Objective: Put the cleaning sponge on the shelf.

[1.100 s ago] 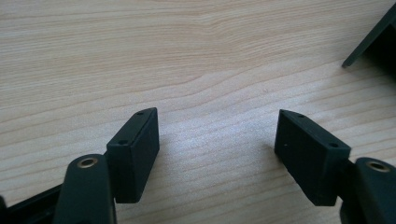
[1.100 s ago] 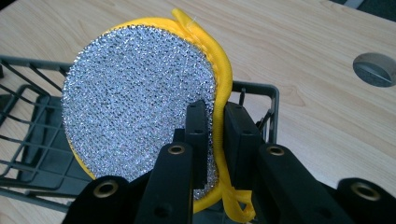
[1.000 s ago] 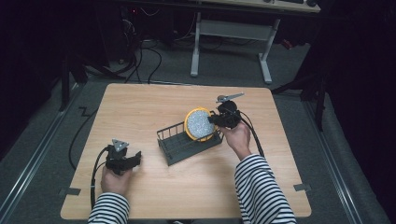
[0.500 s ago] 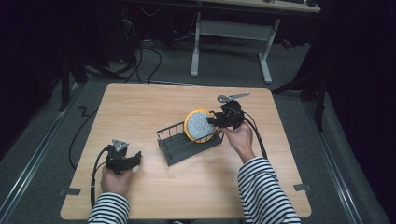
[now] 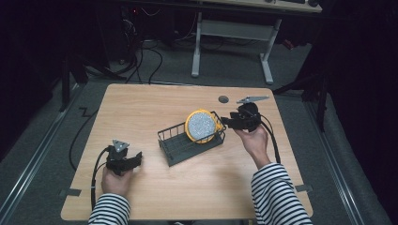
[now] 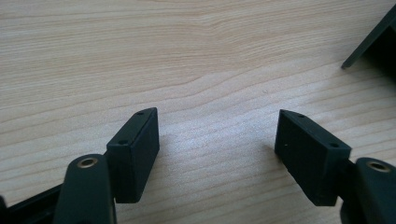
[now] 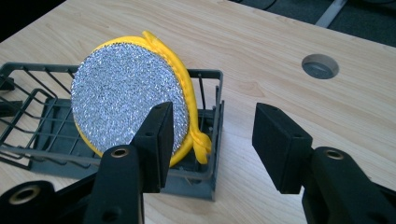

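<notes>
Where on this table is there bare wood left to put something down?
The far left stretch of the table, beyond the wire basket, is bare. So is the near strip between the left tongs and the sleeve on the right. It is crowded mid-right, where the yellow scrubber leans in the basket beside the right tongs.

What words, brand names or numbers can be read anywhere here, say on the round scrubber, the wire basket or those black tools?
None: no writing, number or sign can be read.
Round scrubber: silver glitter face, yellow rim, no label.
Wire basket: plain dark grey.
Right tool and left tool: plain black, only screw holes.
Table: bare wood grain.
</notes>
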